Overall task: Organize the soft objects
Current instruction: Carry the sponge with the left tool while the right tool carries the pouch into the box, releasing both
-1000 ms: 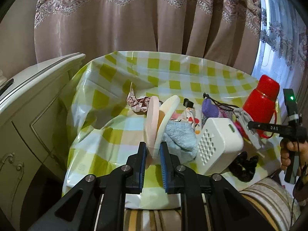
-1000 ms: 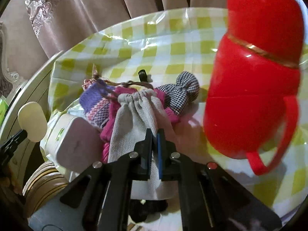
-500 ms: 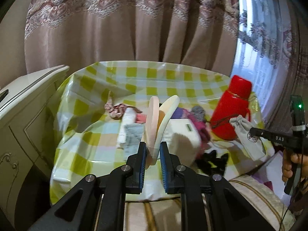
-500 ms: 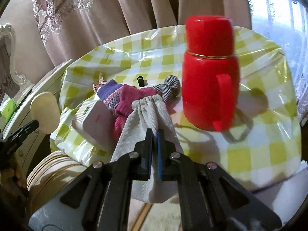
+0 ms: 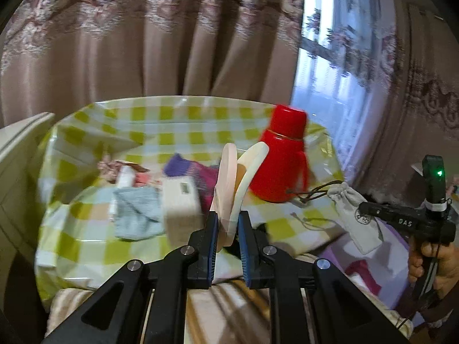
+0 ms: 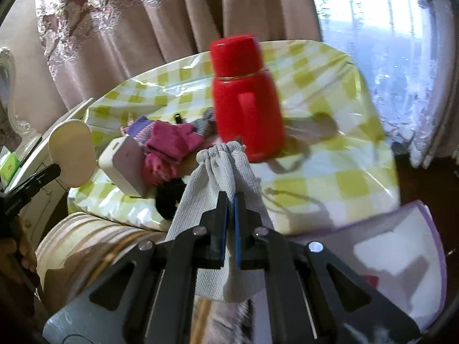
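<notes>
My left gripper point(image 5: 226, 230) is shut on a pair of cream foam insoles point(image 5: 229, 183), held upright in front of the table edge; they also show in the right wrist view point(image 6: 73, 154). My right gripper point(image 6: 231, 226) is shut on a grey herringbone drawstring pouch point(image 6: 221, 177), which hangs off the table's near side; it also shows in the left wrist view point(image 5: 355, 220). On the yellow-checked tablecloth point(image 5: 183, 134) lie a light blue towel point(image 5: 137, 212), a purple and pink knitted item point(image 6: 169, 140) and a black soft item point(image 6: 169, 197).
A red thermos point(image 6: 246, 97) stands on the table behind the pouch. A white box point(image 5: 180, 206) sits near the front edge. A white cabinet point(image 5: 17, 143) stands left. A striped cushion point(image 6: 86, 243) lies below the table edge. Curtains hang behind.
Both grippers have pulled back and away from the table with their items. The left view has swung right, and the thermos now sits behind the insoles.
</notes>
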Demonstrator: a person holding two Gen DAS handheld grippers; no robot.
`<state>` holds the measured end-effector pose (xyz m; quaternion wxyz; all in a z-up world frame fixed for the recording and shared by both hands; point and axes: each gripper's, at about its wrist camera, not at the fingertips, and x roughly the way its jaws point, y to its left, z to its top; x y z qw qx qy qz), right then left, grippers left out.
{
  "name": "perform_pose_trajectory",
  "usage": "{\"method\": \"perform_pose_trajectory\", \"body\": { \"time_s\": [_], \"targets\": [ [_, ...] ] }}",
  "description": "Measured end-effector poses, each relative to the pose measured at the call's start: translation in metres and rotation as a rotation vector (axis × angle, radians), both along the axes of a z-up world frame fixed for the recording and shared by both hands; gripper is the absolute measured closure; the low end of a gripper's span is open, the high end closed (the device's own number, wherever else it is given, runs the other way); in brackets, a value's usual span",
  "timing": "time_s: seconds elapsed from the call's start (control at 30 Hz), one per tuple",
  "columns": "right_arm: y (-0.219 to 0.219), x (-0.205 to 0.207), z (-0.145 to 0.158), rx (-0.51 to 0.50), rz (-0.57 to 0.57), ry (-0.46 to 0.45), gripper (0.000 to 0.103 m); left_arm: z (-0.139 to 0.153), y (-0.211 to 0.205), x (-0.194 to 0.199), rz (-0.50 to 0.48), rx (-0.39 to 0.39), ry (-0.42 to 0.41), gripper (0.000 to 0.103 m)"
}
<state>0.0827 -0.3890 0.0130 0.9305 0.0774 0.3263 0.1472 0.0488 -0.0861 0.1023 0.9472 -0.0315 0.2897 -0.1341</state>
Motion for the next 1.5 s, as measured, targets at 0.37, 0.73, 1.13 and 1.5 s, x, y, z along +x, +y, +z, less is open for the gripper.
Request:
{"method": "perform_pose_trajectory", "body": {
  "time_s": [0.37,0.73,1.13,1.5],
  "targets": [
    [-0.075,-0.037,-0.019,-0.022,-0.162,0.037,0.097,-0.016,-0.089,-0.003,-0.202,-0.064,0.096,0.088],
    [-0.12,-0.051,-0.031,-0.03,-0.282,0.079,0.096,-0.045,-0.173,-0.009,-0.402,-0.159,0.247,0.088],
    [-0.132,-0.051,-0.034,-0.014,-0.313,0.099,0.088,-0.067,-0.203,0.003,-0.448,-0.194,0.354,0.044],
    [-0.107,-0.05,-0.03,-0.03,-0.247,0.083,0.058,-0.067,-0.175,0.0,-0.351,-0.143,0.348,0.043]
  ]
}}
